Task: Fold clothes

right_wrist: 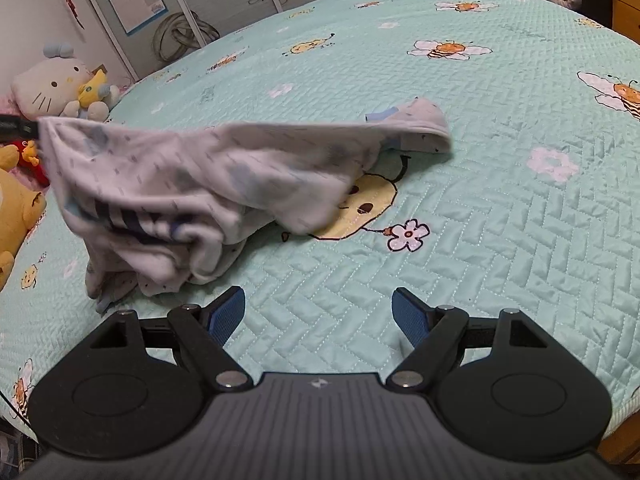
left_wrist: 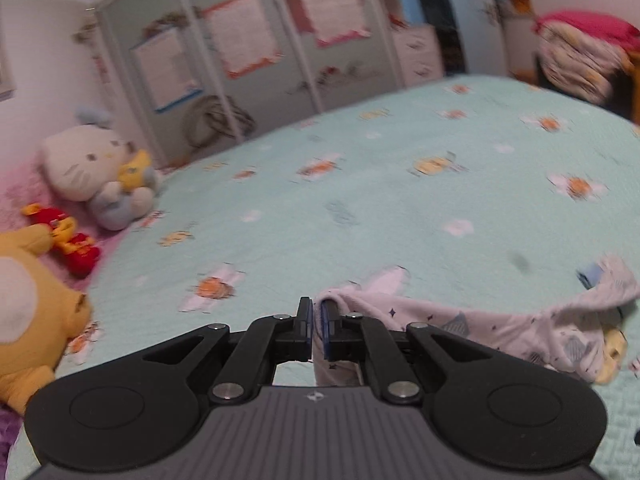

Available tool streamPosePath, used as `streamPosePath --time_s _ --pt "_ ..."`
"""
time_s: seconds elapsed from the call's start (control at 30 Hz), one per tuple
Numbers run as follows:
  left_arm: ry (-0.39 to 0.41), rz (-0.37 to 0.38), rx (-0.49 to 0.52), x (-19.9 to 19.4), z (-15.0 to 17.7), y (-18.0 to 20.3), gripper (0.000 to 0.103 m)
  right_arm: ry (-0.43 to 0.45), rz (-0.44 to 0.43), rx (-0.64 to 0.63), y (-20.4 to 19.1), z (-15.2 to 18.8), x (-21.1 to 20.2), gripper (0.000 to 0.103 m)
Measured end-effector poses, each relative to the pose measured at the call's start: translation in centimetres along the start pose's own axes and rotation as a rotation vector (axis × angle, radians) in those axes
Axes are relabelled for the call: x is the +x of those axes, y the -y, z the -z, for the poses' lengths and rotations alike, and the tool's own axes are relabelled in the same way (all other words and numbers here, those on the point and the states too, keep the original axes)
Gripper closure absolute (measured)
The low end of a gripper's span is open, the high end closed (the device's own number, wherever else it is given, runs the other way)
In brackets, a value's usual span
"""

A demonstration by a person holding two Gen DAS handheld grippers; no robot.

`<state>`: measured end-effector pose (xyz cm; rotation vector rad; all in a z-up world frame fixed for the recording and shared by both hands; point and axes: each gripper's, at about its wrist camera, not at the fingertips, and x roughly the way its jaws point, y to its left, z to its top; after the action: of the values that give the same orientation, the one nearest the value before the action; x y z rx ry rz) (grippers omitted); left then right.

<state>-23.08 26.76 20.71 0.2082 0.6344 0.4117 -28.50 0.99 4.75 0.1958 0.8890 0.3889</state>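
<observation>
A small white garment (right_wrist: 208, 184) with a dark speckled print and navy stripes hangs half lifted over the mint bedspread (right_wrist: 500, 208). One edge of it is pinched between the blue pads of my left gripper (left_wrist: 317, 320), which is shut on it; the cloth (left_wrist: 520, 332) trails off to the right. In the right wrist view that gripper's black tip (right_wrist: 18, 126) pulls the garment's corner up at the far left, and the garment's other end rests on the bed. My right gripper (right_wrist: 318, 312) hovers open just in front of the garment, holding nothing.
Plush toys line the bed's left side: a white cat (right_wrist: 52, 88), a yellow bear (right_wrist: 16, 216) and a red figure (left_wrist: 68, 236). White wardrobe doors (left_wrist: 240, 48) stand behind. Piled bedding (left_wrist: 580, 56) sits at the far right, next to a wooden drawer unit (right_wrist: 624, 4).
</observation>
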Motion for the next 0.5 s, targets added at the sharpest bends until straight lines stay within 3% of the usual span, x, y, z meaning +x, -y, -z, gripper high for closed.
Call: streamPosePath --time_s 0.17,0.3,0.4,0.5 --pt "-0.074 -0.056 -0.074 1.2 3.0 -2.7 0.098 0.04 -0.009 -0.091 -1.4 -0.2 0.9 0.023" --pt "-0.145 -0.033 -0.121 1.7 6.9 -3.3 0.098 0.073 -0.055 -0.171 -2.7 -1.6 2.5 0.023" --pt "-0.164 -0.01 -0.118 1.5 8.5 -3.4 0.098 0.045 -0.15 -0.096 -3.0 -3.3 4.6 0.023" --pt "-0.165 0.002 -0.115 1.3 9.1 -3.6 0.098 0.008 -0.254 0.057 -2.6 -4.7 7.0 0.023"
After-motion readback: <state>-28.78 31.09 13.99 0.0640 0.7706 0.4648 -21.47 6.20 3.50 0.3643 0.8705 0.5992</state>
